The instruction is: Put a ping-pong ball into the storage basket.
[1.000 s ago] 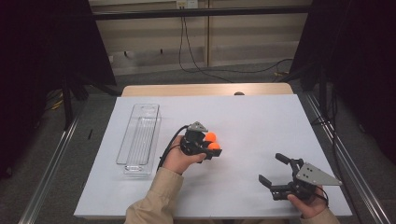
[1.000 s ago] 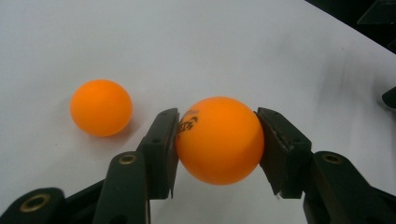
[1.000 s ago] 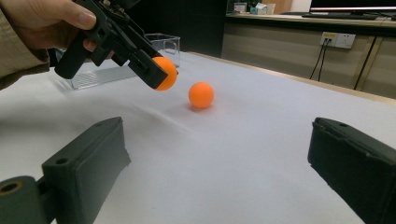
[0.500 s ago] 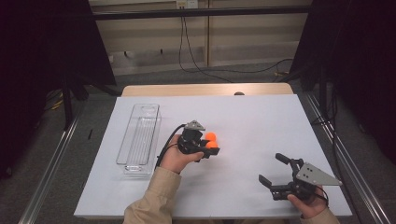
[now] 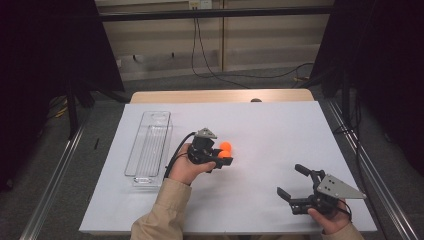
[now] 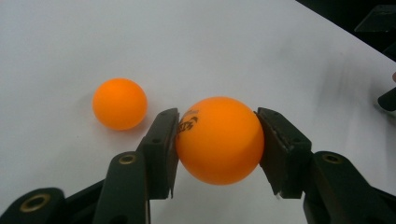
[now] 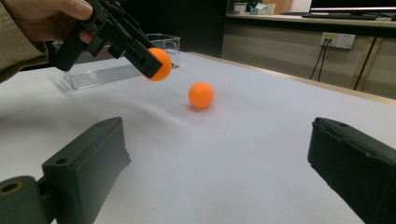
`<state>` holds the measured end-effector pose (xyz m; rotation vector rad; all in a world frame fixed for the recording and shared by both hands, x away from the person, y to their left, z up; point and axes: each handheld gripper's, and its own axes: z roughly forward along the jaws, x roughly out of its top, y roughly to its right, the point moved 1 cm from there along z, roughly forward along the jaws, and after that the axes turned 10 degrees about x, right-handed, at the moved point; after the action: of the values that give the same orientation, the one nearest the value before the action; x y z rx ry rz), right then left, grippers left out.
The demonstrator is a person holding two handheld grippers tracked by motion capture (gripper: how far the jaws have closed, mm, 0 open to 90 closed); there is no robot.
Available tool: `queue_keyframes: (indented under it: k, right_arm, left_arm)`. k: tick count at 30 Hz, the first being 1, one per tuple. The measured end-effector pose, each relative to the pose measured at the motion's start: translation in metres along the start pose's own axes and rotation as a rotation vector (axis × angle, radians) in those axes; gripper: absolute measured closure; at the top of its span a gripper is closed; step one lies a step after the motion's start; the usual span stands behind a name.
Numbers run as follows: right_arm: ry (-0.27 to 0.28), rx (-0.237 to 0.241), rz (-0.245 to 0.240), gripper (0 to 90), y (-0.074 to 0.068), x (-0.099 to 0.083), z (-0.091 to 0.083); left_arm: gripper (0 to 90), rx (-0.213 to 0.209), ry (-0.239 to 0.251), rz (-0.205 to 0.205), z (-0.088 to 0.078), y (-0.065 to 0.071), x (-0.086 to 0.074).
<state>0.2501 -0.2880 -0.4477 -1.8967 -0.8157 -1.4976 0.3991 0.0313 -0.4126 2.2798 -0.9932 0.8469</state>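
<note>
Left claw (image 6: 217, 140) is clamped on an orange ball (image 6: 218, 139), its two black pads pressing the ball's sides near the widest part, and carries it just above the white bench (image 5: 280, 130); a second orange ball (image 6: 119, 103) rests on the bench just beside it, apart from the jaws.

Risk, as I judge it: the held ball is smooth, round and light, so any twist of the wrist or slackening of the squeeze could let it squirt out and roll off across the bench; a low sweep could also knock the loose ball away; if the clear tray (image 5: 149, 148) to the left is the goal, a release from too high could bounce the ball back out.

Left hand (image 5: 187, 165) wraps the claw from behind, forearm coming up from the bottom edge, jaws pointing right and slightly down; right claw (image 5: 294, 182) gapes wide and empty, resting low near the bench's near right corner, aimed towards the balls.
</note>
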Motion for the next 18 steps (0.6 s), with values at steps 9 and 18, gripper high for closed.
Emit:
queue_keyframes:
  k: [9,18]
  right_arm:
    - [-0.001,0.001,-0.002,3.8,-0.0001,0.0,0.0]
    - [-0.002,0.0,-0.002,3.8,-0.0002,0.0,0.0]
  left_arm:
    - [50.8,0.008,0.0,0.0,-0.0037,-0.0026,0.0001]
    - [50.8,0.006,-0.003,-0.006,-0.0056,-0.0038,0.0]
